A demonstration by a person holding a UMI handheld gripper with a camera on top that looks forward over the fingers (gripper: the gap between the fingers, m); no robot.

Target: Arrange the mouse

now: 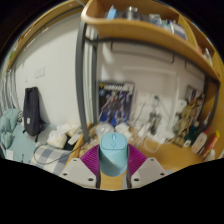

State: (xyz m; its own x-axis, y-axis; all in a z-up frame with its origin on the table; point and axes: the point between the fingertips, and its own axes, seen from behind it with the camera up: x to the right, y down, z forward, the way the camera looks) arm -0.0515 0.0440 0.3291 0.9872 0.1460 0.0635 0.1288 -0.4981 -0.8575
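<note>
Jaws: 2 fingers with purple pads (88, 161), spread to either side of a light blue mouse (113, 153) that sits between them; whether both pads press on it cannot be told. Gripper (113, 170): pointed level and forward, raised above a cluttered wooden desk (170, 155). Mouse: upright between the fingers, rounded top toward the room, hiding the desk directly ahead. Beyond it: a poster (118, 103) on the white wall, a wooden shelf (140, 30) overhead with small items, a black bag (33, 112) hanging at one side, white cables (50, 150) on the desk.
</note>
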